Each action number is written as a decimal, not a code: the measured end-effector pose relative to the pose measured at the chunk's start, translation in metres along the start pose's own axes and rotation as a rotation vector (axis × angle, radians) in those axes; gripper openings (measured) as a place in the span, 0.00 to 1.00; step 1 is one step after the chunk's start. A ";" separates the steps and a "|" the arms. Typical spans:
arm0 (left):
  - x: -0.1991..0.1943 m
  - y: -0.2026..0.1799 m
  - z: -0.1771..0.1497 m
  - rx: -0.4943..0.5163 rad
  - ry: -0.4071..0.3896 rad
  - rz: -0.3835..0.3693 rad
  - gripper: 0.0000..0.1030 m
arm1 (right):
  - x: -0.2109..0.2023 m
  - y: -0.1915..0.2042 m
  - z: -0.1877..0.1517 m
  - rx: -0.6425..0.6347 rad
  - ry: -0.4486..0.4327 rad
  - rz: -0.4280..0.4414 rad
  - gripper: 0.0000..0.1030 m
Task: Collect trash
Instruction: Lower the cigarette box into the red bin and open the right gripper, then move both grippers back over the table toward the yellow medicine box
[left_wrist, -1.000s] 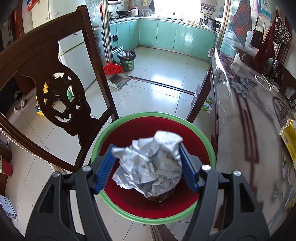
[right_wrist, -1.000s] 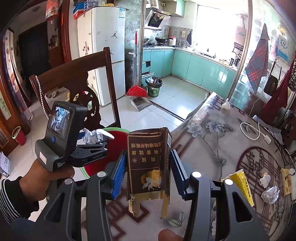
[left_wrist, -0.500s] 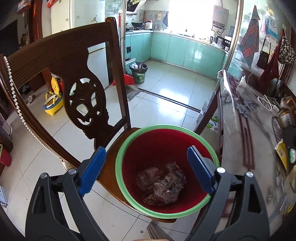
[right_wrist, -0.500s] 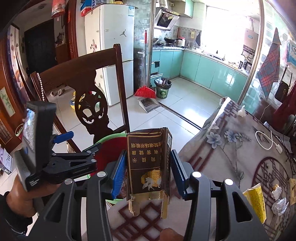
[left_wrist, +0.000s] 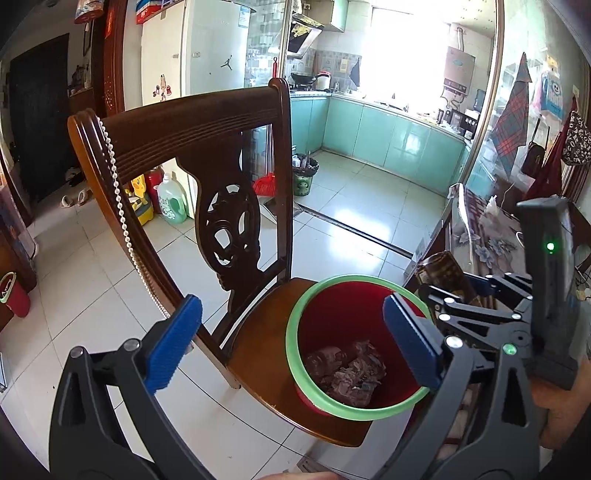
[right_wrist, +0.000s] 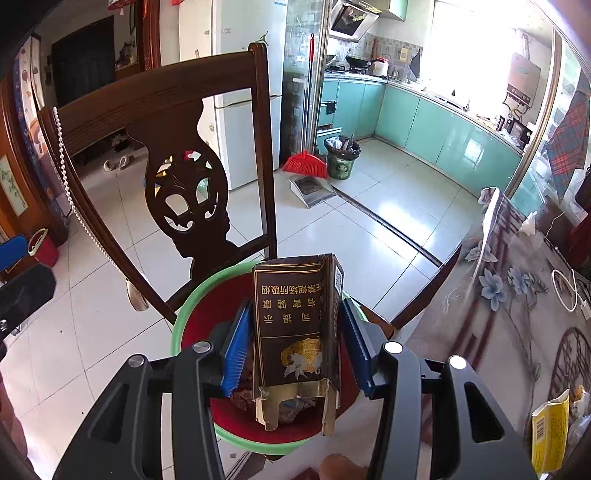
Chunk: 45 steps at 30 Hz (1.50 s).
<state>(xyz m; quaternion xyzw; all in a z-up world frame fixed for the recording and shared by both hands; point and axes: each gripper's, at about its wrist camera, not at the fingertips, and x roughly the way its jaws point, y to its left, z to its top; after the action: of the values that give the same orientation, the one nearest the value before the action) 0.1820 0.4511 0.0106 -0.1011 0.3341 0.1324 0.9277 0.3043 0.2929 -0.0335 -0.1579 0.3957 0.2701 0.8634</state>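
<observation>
The red bin (left_wrist: 360, 347), with a green rim, stands on the seat of the wooden chair (left_wrist: 258, 354) and serves as the reference landmark. Crumpled paper (left_wrist: 347, 373) already lies at the bottom of the bin, so part of the collection appears complete. The left gripper (left_wrist: 291, 345) is spread wide and carries nothing; it hangs above the bin's near-left rim. The right gripper (right_wrist: 295, 347) is clamped on a flattened brown cigarette pack (right_wrist: 297, 332), held directly above the bin opening, with the torn lower edge of the pack hanging inside the rim line; release into the bin appears to be the step in hand. Remaining work, as judged from the right wrist view: a yellow carton (right_wrist: 550, 432) and a small wad of paper (right_wrist: 580, 424) lie on the table (right_wrist: 517, 295) to the right of the bin, well apart from it. Limitations: the pack and gripper body cover most of the bin interior in the right wrist view; the table is cut off at the frame edge, so further trash cannot be ruled out; the wad is too small to identify
</observation>
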 end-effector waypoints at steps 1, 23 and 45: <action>0.000 0.001 -0.001 -0.001 0.003 0.000 0.94 | 0.004 0.002 0.000 -0.006 0.006 -0.003 0.45; -0.030 -0.005 0.007 0.044 -0.025 0.009 0.95 | -0.051 -0.010 -0.002 0.040 -0.060 -0.025 0.91; -0.139 -0.242 0.009 0.233 -0.047 -0.297 0.95 | -0.279 -0.180 -0.142 0.194 -0.204 -0.290 0.94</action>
<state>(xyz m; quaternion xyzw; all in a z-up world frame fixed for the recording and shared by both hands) 0.1603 0.2000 0.1312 -0.0382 0.3068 -0.0431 0.9500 0.1751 -0.0165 0.1015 -0.1011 0.3036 0.1182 0.9400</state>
